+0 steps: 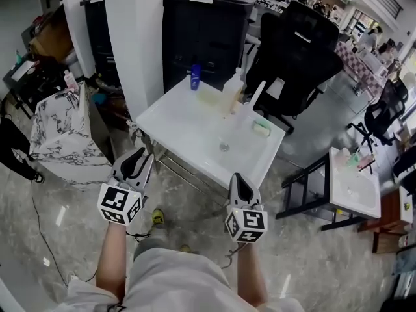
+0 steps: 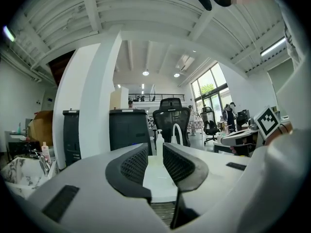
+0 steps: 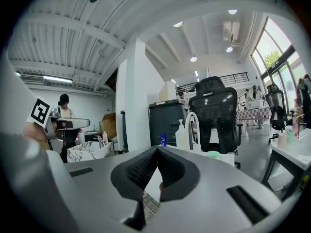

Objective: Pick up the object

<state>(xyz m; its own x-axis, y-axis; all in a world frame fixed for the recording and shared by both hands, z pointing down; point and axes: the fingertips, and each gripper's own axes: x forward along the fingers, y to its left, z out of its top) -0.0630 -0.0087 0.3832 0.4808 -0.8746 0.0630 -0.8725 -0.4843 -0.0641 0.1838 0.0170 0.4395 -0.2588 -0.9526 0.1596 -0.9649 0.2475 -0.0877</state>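
A white sink-top table (image 1: 188, 125) stands ahead of me. On its far side are a small blue bottle (image 1: 195, 77), a pale pump bottle (image 1: 232, 90), a white faucet (image 1: 255, 96) and a green soap bar (image 1: 262, 128). My left gripper (image 1: 138, 155) hovers off the table's near-left corner, open and holding nothing; in the left gripper view its jaws (image 2: 154, 152) frame the pump bottle (image 2: 160, 142) far off. Off the near edge, my right gripper (image 1: 238, 177) is shut with its tips touching and nothing held (image 3: 157, 152). It faces the blue bottle (image 3: 163, 139) and the pump bottle (image 3: 181, 136).
A black office chair (image 1: 296, 51) and a black cabinet (image 1: 205, 25) stand behind the table, with a white pillar (image 1: 133, 38) at its left. A marbled box (image 1: 62, 125) sits at the left. Another white basin on a black stand (image 1: 354, 184) is at the right.
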